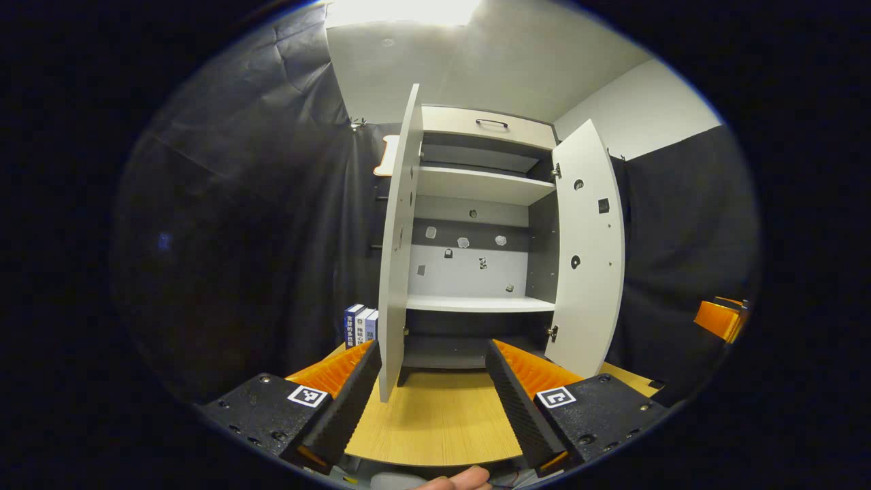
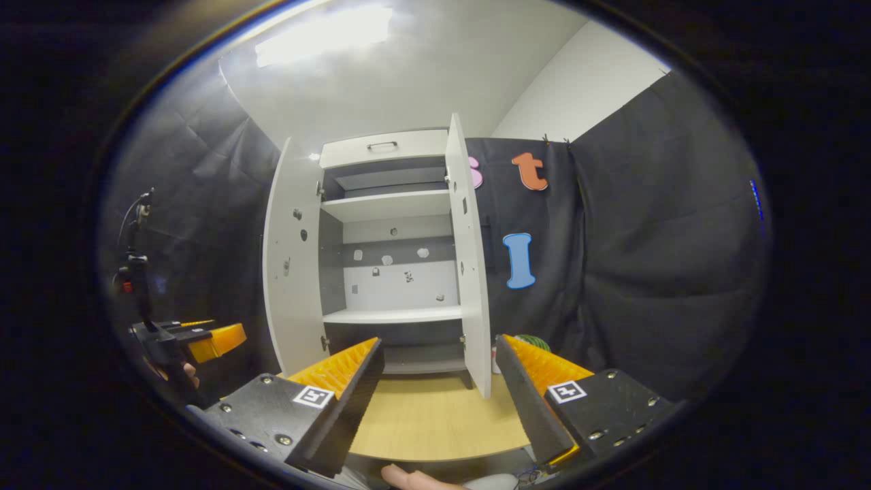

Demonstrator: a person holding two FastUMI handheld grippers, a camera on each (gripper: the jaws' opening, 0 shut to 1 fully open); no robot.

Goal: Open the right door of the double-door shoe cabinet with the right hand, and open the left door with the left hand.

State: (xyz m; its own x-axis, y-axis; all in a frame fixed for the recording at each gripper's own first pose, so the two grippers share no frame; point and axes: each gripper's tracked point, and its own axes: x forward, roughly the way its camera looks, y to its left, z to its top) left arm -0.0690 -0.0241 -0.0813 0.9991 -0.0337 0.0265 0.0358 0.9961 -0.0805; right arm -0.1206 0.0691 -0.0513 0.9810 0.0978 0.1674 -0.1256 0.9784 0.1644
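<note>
One shoe cabinet (image 1: 476, 224), two doors, two hand-held grippers

The left door (image 1: 397, 238) and the right door (image 1: 588, 252) both stand swung out, two in all; inside, two white shelves (image 1: 476, 184), and above them one drawer front with one dark handle (image 1: 491, 123). Three books (image 1: 360, 325) stand upright beside the cabinet (spines too small to tell apart further). One wooden table (image 1: 435, 422) carries it all. The left hand-held gripper (image 1: 432, 395) and the right hand-held gripper (image 2: 439, 391) make two, each with two fingers spread apart
</note>
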